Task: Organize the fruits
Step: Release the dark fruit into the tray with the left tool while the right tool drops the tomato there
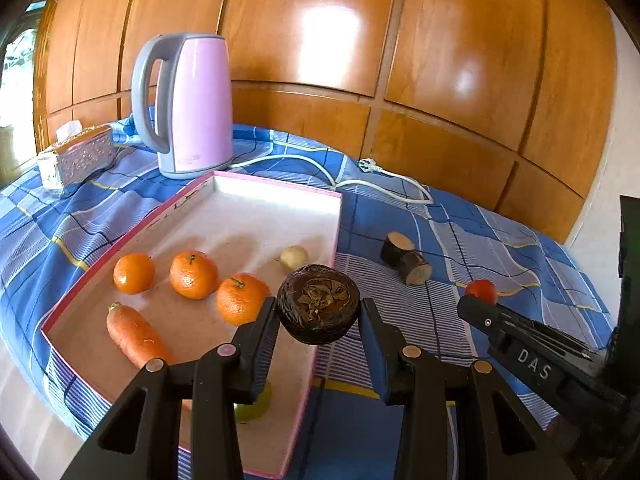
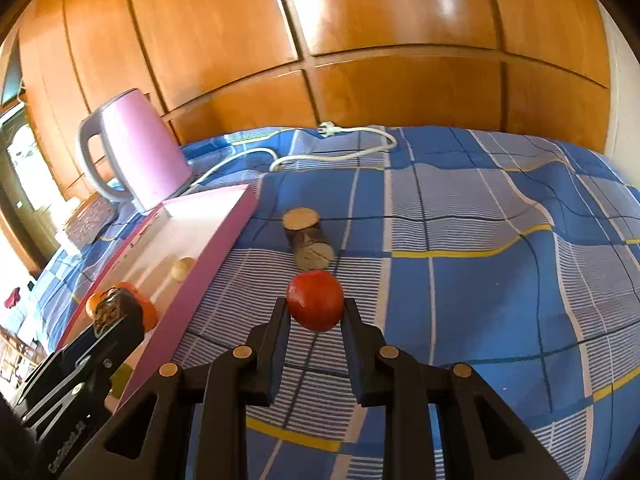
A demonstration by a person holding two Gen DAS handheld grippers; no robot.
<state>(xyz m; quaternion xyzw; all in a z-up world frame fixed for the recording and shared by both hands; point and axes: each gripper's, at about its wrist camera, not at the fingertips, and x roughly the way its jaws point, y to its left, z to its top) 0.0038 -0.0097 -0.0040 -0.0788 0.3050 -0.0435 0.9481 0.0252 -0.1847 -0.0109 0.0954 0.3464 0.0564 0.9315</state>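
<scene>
While left claw clamps dark fruit, right claw clamps tomato; three tangerines boxed.

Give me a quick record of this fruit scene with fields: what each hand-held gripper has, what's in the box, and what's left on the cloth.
left hand-held gripper: closed on dark round fruit, above the box edge
right hand-held gripper: closed on tomato
box: three tangerines, carrot, small pale fruit, a green item partly hidden
cloth: dark cut stick, kettle
</scene>
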